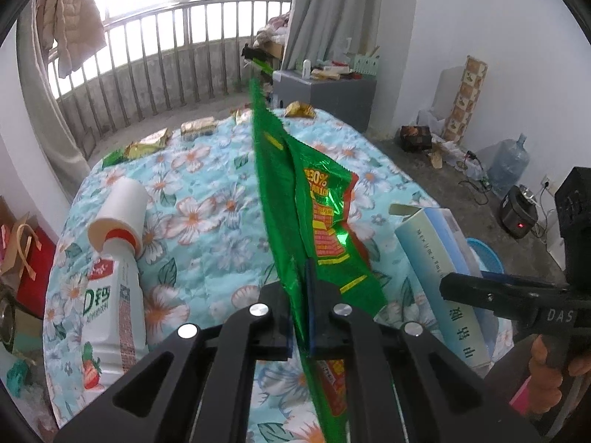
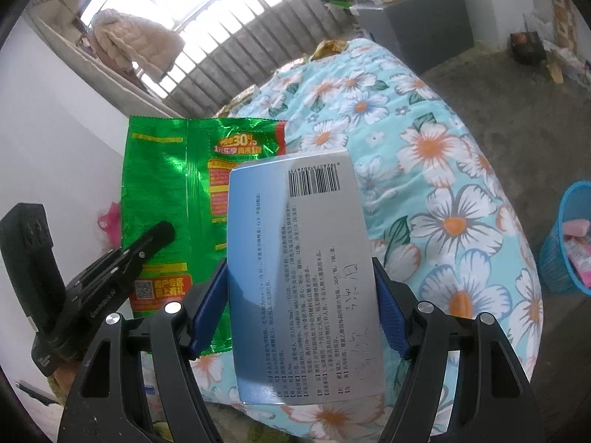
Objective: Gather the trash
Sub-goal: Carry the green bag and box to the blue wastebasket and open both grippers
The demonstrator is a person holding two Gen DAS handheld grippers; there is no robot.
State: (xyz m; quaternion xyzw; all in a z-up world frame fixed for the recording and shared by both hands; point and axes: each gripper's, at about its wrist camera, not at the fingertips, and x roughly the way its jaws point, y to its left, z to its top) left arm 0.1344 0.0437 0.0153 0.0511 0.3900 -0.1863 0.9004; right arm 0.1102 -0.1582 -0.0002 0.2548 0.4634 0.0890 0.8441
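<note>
My left gripper (image 1: 300, 313) is shut on a green foil snack wrapper (image 1: 325, 221), which stands up edge-on between the pads over the floral quilt (image 1: 207, 229). In the right wrist view the same wrapper (image 2: 173, 192) hangs flat from the left gripper (image 2: 157, 238). My right gripper (image 2: 301, 295) is shut on a silver-blue medicine box (image 2: 299, 240), with the blue pads pressing its two long sides. The box (image 1: 436, 269) and one right finger (image 1: 491, 295) show at the right of the left wrist view.
A white milk bottle (image 1: 114, 277) lies on the quilt at left. Several gold wrappers (image 1: 147, 144) lie along the bed's far edge. A blue basket (image 2: 561, 258) holding pink trash stands on the floor right of the bed. A grey cabinet (image 1: 325, 92) is beyond.
</note>
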